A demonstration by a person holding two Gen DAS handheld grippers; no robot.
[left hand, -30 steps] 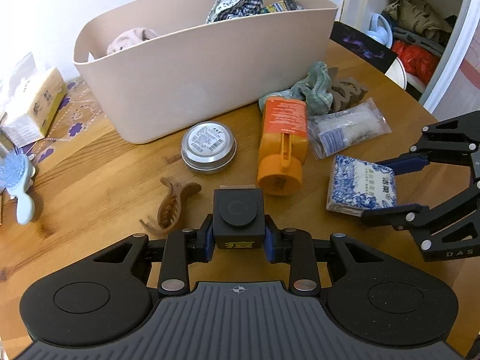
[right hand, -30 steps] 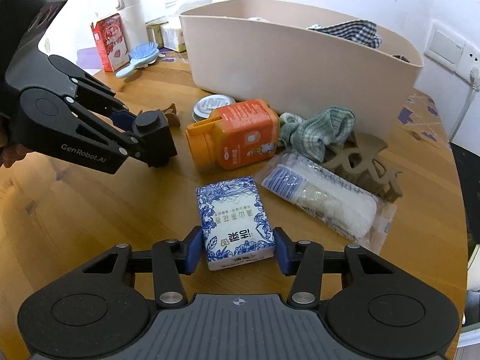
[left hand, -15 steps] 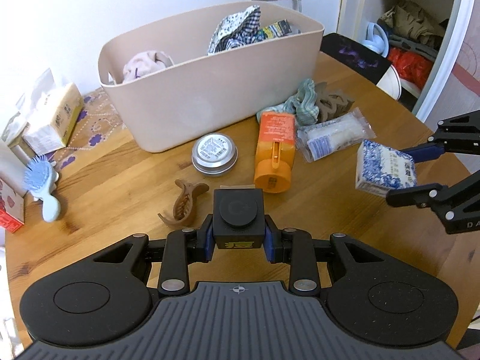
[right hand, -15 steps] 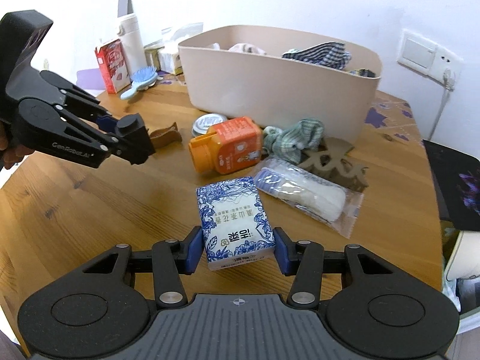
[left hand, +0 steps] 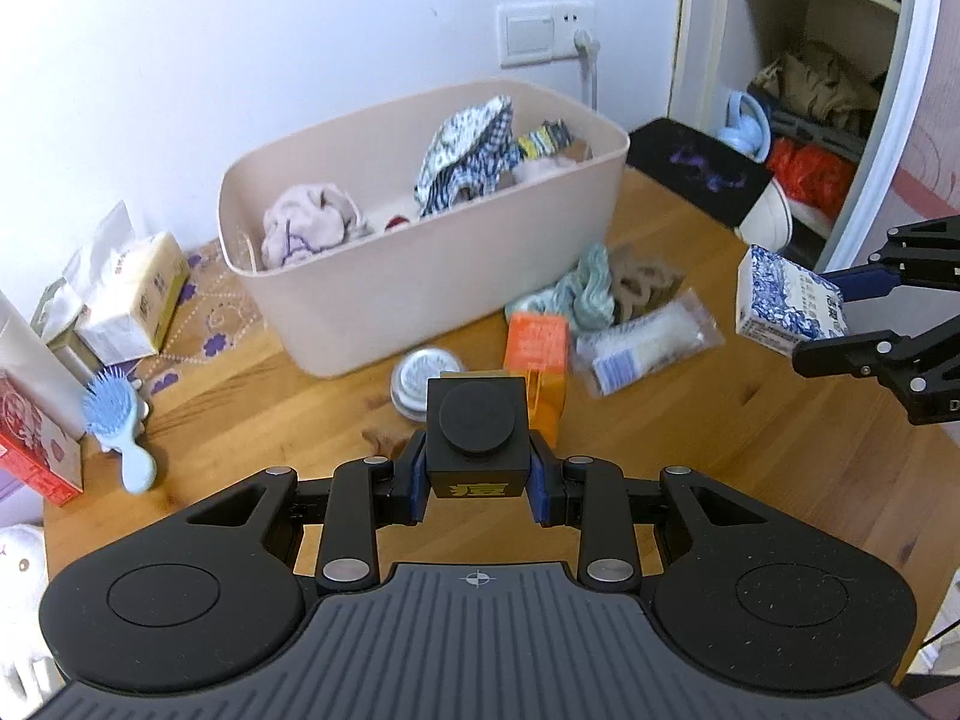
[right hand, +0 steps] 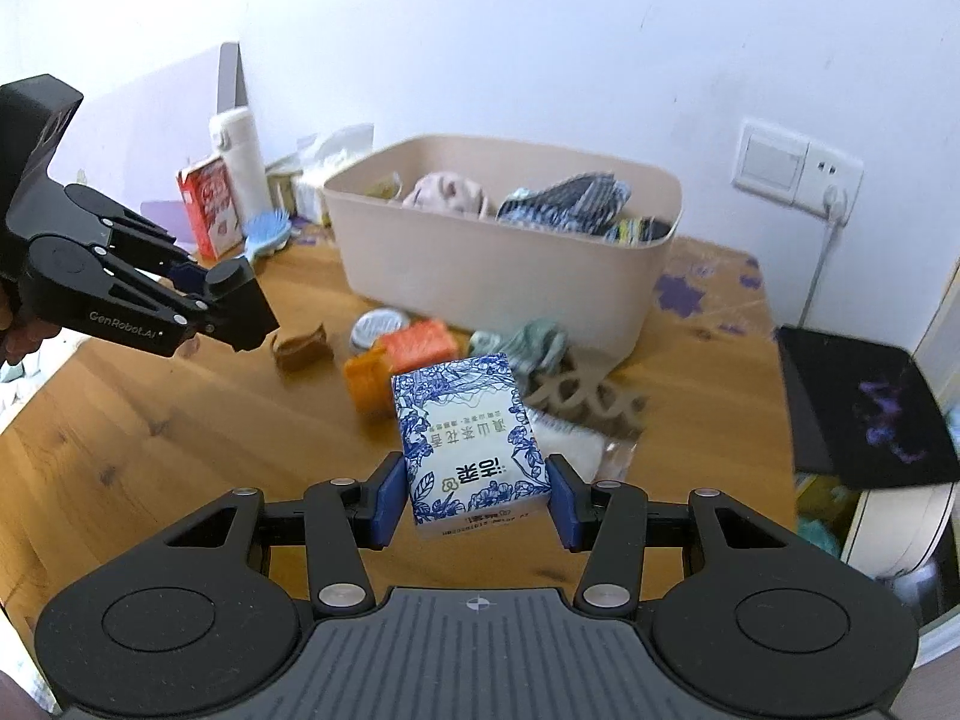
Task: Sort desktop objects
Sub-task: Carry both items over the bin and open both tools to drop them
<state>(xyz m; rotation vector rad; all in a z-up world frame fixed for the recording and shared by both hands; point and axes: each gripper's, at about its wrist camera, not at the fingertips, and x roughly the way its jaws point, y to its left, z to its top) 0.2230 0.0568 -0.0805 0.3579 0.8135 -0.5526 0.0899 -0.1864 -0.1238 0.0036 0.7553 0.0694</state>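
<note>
Black cube [left hand: 478, 438] and blue-patterned tissue pack [right hand: 470, 438] — both held above the table — beige bin [left hand: 432, 276] behind

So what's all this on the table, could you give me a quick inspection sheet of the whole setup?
Surface: wooden table, with a purple-flowered mat by the wall.
Job's things: beige bin partly filled with cloths; orange bottle lying down, round tin, green cloth, clear packet, brown hair clip.
Clutter: blue hairbrush, red carton, white flask, tissue packs.
Claws: left claw shut on a black cube; right claw shut on a blue-patterned tissue pack, both lifted off the table.
Cables: white cord plugged into the wall socket.
Surroundings: white wall, open shelf with clothes.
</note>
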